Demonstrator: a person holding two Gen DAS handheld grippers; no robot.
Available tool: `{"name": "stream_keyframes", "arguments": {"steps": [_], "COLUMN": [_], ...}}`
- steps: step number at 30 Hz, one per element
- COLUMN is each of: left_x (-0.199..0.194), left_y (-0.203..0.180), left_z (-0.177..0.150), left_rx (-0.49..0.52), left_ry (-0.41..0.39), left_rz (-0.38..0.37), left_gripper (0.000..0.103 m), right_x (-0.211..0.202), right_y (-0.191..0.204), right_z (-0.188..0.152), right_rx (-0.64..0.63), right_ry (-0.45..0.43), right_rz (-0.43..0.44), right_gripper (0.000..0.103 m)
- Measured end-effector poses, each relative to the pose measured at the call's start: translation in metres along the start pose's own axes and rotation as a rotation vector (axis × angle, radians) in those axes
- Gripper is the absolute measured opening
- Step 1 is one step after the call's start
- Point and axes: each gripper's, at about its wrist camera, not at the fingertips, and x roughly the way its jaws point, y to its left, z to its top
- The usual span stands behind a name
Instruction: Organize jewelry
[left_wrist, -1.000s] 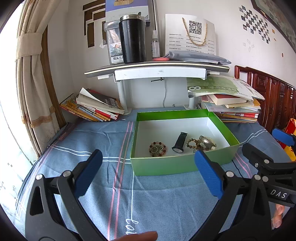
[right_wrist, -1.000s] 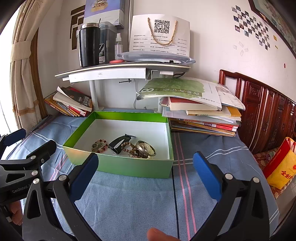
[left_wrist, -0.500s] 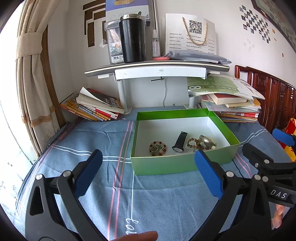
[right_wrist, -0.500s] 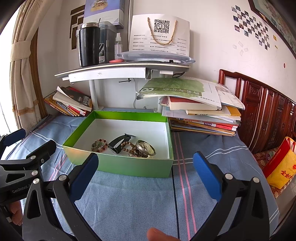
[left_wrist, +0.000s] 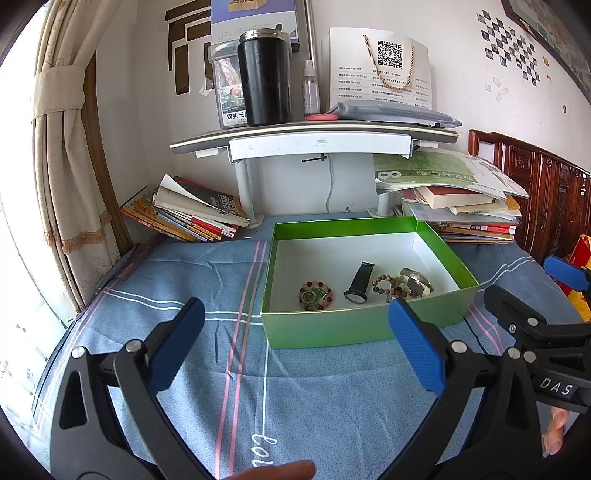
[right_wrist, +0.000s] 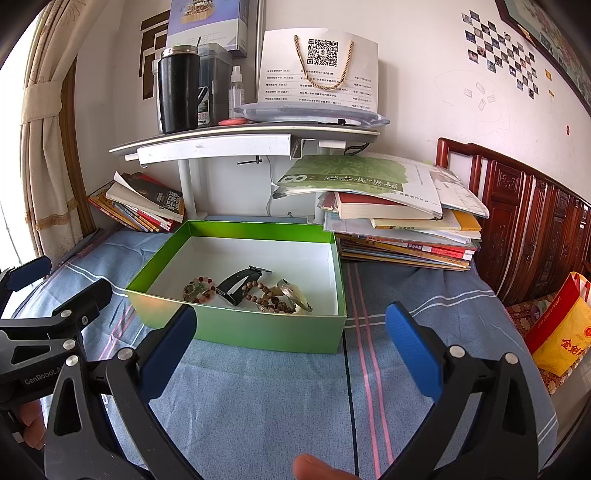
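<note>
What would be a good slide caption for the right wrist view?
Right gripper open above the blue cloth, facing a green box holding bracelets and a watch.

Green box (left_wrist: 369, 325): glossy card, white matt interior. Bedsheet (left_wrist: 221, 387): woven blue cloth. Headboard (right_wrist: 535, 221): polished carved wood. Tumbler (left_wrist: 264, 81): matt black, metal rim.

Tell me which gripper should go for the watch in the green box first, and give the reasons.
Left, by a small margin. The watch lies almost straight ahead of the open left gripper, just over the box's near wall. From the open right gripper it sits off to the left, beside tangled beads.
</note>
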Motion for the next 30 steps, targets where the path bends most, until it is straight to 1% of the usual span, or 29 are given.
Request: {"name": "stream_keyframes", "arguments": {"steps": [30], "left_x": [0.0009], "left_y": [0.0016], "left_z": [-0.0015], "left_rx": [0.007], "left_ry": [0.006], "left_rz": [0.000], "left_gripper": [0.099], "right_x": [0.0008], "right_y": [0.0002], "right_z": [-0.0011], "right_rx": [0.000], "right_ry": [0.000], "right_rz": [-0.002], "right_gripper": [0.100]}}
